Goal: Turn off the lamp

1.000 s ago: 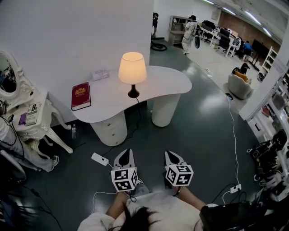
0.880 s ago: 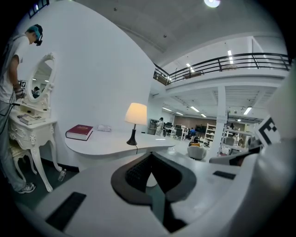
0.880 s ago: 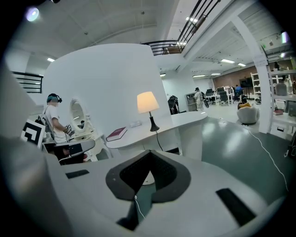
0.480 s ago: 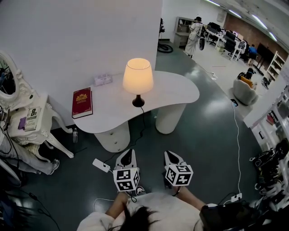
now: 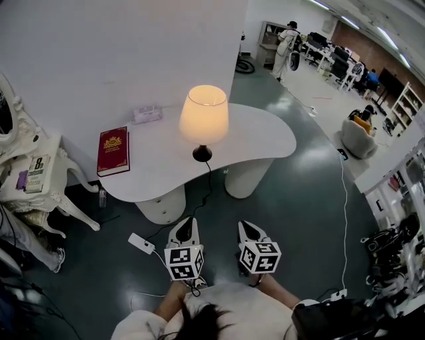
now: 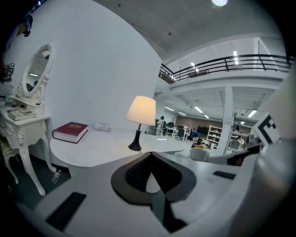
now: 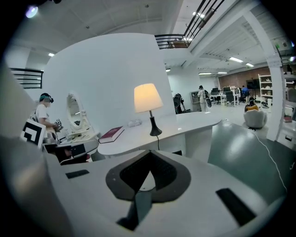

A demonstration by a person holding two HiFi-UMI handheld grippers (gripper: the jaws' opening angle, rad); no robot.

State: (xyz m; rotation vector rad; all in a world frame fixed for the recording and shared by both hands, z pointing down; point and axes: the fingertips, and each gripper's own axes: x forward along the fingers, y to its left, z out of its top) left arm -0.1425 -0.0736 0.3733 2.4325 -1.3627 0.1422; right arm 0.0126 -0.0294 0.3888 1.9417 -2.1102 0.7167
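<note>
Left hand-held gripper (image 5: 188, 222) closed; lamp (image 5: 203, 114) aglow

Book (image 5: 113, 151) title on my counter (image 5: 262, 133): too small to read. Pale packet (image 5: 147, 114) by wall: can't tell what. Mirror (image 5: 5, 109) cut off at left edge. Person (image 5: 287, 43) far down hall: too small for detail.

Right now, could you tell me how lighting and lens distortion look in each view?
Head view: evenly lit; the lamp glows warm, its shade nearly blown out. Left gripper view: strong fisheye, black corners, a ceiling light glaring at the top. Right gripper view: same fisheye bending and dark corners.
</note>
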